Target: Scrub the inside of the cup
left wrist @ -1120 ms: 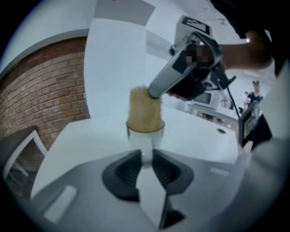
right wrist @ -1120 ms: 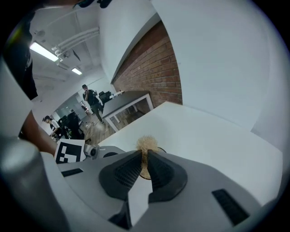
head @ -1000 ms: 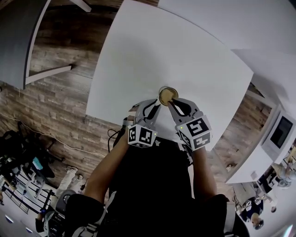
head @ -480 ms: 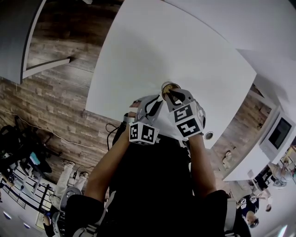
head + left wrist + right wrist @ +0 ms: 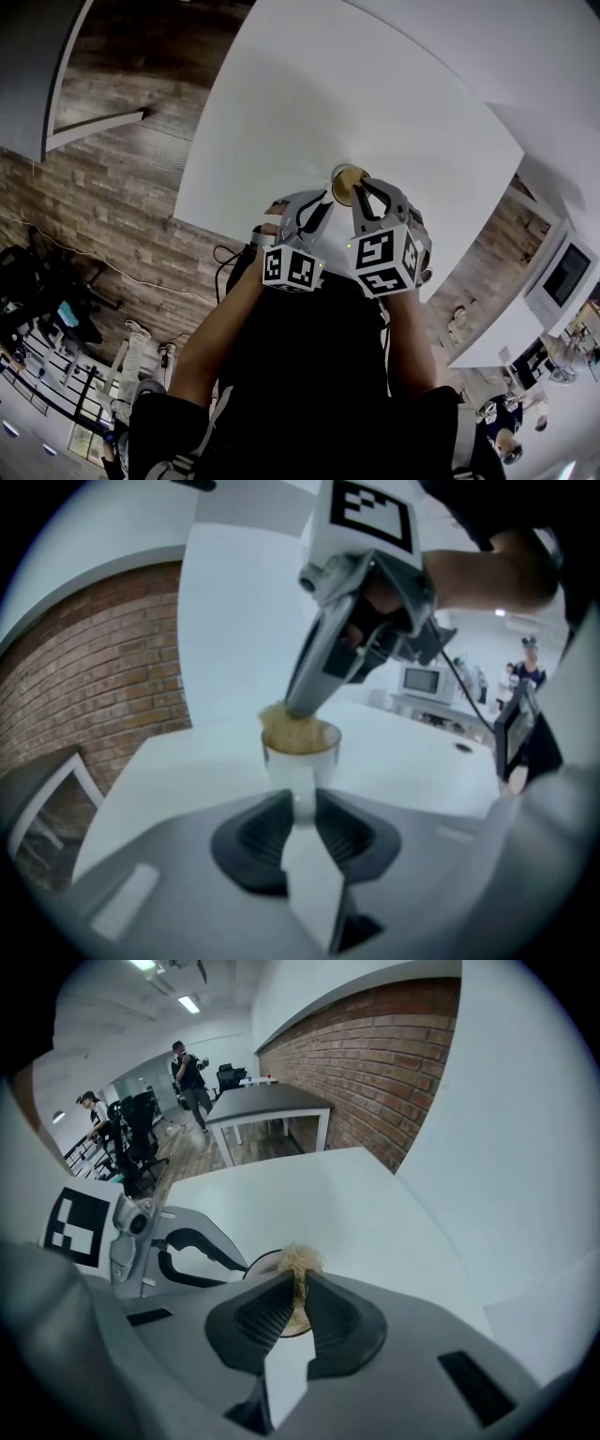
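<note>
Tool, left: the left tool (image 5: 302,803) was closed on the low wall of the cup (image 5: 302,761), a narrow hold near its base.
Tool, right: the right tool (image 5: 300,1288), pointing steeply down, pinched a tan fibrous scrubber (image 5: 300,1262) that filled the cup's mouth.
Cup: it stood upright on the white desk (image 5: 328,94), close to the edge nearest the person.
Risk, tipping: a hard sideways push from the scrubber would likely lever the cup over in that low grip, or twist it out of the pads.
Risk, scrubber: only a thin pinch of fibre sat between the right jaws, so dragging on the wall could pull it free and leave it stuck inside.
Risk, edge: a slide toward the person could carry the cup off the desk.
In the way: nothing stood close around the cup, but the two tools crowded each other above the rim.
Farther off: wood floor (image 5: 122,216), brick wall (image 5: 375,1063), a dark table (image 5: 267,1105) and people (image 5: 192,1077), all well apart from the work.
</note>
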Action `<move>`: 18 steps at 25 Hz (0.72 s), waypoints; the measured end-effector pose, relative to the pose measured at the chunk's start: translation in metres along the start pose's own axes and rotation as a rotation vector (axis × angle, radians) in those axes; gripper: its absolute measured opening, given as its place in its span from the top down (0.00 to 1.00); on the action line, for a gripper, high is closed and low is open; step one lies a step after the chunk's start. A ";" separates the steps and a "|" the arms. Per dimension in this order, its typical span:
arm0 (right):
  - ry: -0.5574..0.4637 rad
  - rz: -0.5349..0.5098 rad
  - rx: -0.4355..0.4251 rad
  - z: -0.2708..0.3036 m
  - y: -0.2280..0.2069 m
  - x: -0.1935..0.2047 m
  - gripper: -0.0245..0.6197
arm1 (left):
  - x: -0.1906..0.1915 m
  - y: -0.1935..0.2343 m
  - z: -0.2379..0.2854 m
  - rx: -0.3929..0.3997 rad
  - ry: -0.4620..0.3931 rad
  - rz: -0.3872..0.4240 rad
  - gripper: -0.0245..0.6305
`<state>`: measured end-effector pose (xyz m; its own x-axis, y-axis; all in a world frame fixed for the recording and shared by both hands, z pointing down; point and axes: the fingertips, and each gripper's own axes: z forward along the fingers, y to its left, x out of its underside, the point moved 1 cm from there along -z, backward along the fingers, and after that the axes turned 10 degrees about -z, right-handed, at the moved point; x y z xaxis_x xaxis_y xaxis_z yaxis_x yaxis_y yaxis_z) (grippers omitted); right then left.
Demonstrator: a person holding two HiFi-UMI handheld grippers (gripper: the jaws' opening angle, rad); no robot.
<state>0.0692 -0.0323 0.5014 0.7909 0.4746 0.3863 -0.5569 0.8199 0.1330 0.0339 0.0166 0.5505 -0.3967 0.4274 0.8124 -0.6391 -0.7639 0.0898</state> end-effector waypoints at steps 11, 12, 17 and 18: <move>0.078 -0.171 0.036 0.004 0.008 -0.003 0.91 | 0.000 0.003 -0.001 -0.010 0.004 -0.003 0.85; 0.069 -0.191 0.058 -0.008 0.006 -0.007 0.91 | -0.001 0.003 -0.001 -0.009 0.004 -0.003 0.85; 0.083 -0.275 0.120 -0.032 0.000 -0.009 0.91 | -0.001 0.003 -0.002 -0.007 -0.002 -0.001 0.85; 0.090 -0.275 0.116 -0.027 0.000 -0.007 0.91 | -0.001 0.003 -0.001 -0.006 -0.003 -0.001 0.85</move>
<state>0.0704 -0.0275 0.4740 0.9324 0.2704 0.2397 -0.3398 0.8821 0.3263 0.0316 0.0146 0.5490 -0.3943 0.4266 0.8139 -0.6435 -0.7605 0.0869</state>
